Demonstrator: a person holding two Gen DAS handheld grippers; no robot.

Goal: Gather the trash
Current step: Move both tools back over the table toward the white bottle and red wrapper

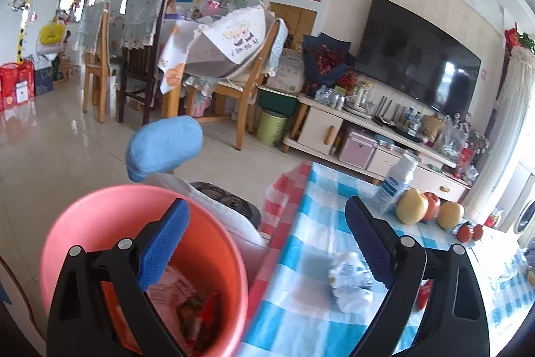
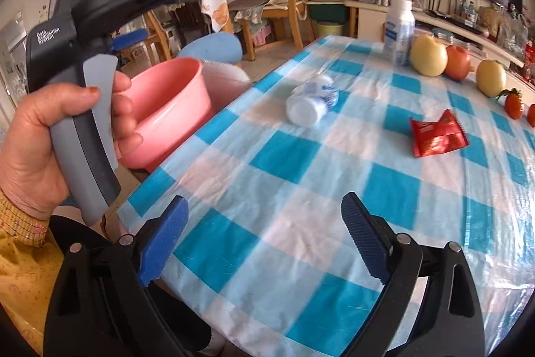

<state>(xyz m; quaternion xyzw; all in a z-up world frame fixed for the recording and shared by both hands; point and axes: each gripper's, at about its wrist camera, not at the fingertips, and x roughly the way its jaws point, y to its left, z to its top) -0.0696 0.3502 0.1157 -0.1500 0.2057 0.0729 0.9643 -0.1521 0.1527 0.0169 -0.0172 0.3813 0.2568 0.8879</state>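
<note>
A pink bucket (image 1: pixel 110 223) with wrappers inside stands beside the table's left edge; it also shows in the right wrist view (image 2: pixel 167 109). A crushed white and blue bottle (image 1: pixel 351 285) lies on the checked tablecloth (image 2: pixel 301 176); it shows in the right wrist view (image 2: pixel 311 104) too. A red wrapper (image 2: pixel 436 134) lies further right. My left gripper (image 1: pixel 267 243) is open and empty, spanning the bucket's rim and the table edge. My right gripper (image 2: pixel 264 243) is open and empty above the near part of the table.
An upright white bottle (image 2: pixel 399 29), two yellow fruits (image 2: pixel 428 56), a red fruit (image 2: pixel 458 62) and small tomatoes (image 2: pixel 513 104) stand at the table's far side. A blue stool (image 1: pixel 165 146) and dining chairs (image 1: pixel 240 89) are beyond the bucket. A TV (image 1: pixel 421 62) is at the right.
</note>
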